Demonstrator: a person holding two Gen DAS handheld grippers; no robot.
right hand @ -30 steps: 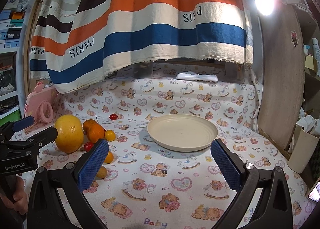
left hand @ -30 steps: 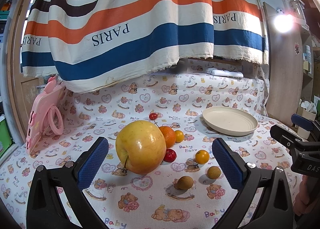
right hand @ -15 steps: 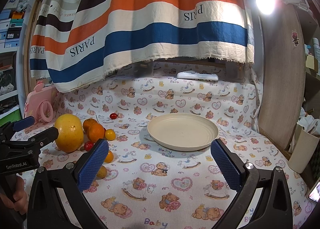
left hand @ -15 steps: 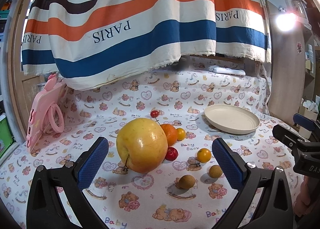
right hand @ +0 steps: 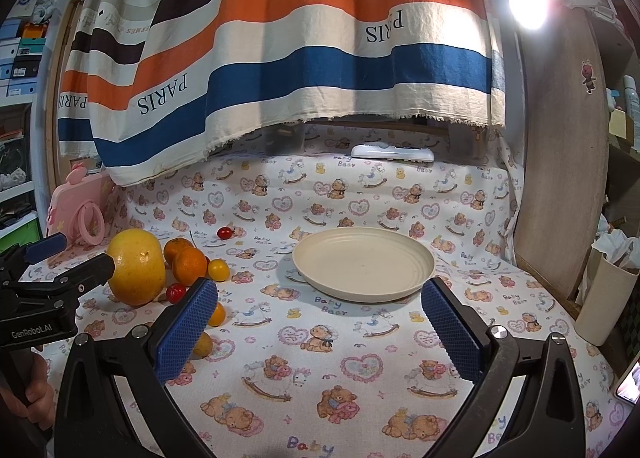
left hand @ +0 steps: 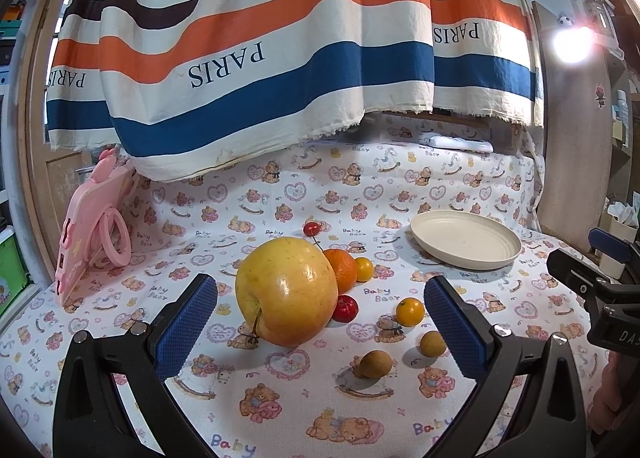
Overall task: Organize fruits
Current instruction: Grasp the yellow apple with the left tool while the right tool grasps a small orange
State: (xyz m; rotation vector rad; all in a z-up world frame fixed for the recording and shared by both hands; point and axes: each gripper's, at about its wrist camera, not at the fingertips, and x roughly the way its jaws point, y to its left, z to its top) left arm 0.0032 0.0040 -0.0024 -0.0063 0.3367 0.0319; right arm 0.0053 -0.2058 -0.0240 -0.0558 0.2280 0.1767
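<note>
Left gripper [left hand: 320,326]: spread wide, empty, facing large yellow apple [left hand: 286,292]. Right gripper [right hand: 320,332]: spread wide, empty, near empty plate [right hand: 363,264]. Risk: closing on the apple may scatter the orange [left hand: 342,270] and red cherry tomato [left hand: 345,308] touching it.

The big apple [left hand: 286,292] is sitting on the worktop [left hand: 280,418]; the orange [left hand: 342,270] is lying just behind it; the plate [left hand: 466,244] is resting well off to the right; two small round fruits [left hand: 375,364] are lying in front; the pink case [left hand: 86,242] is leaning at the far left.
</note>
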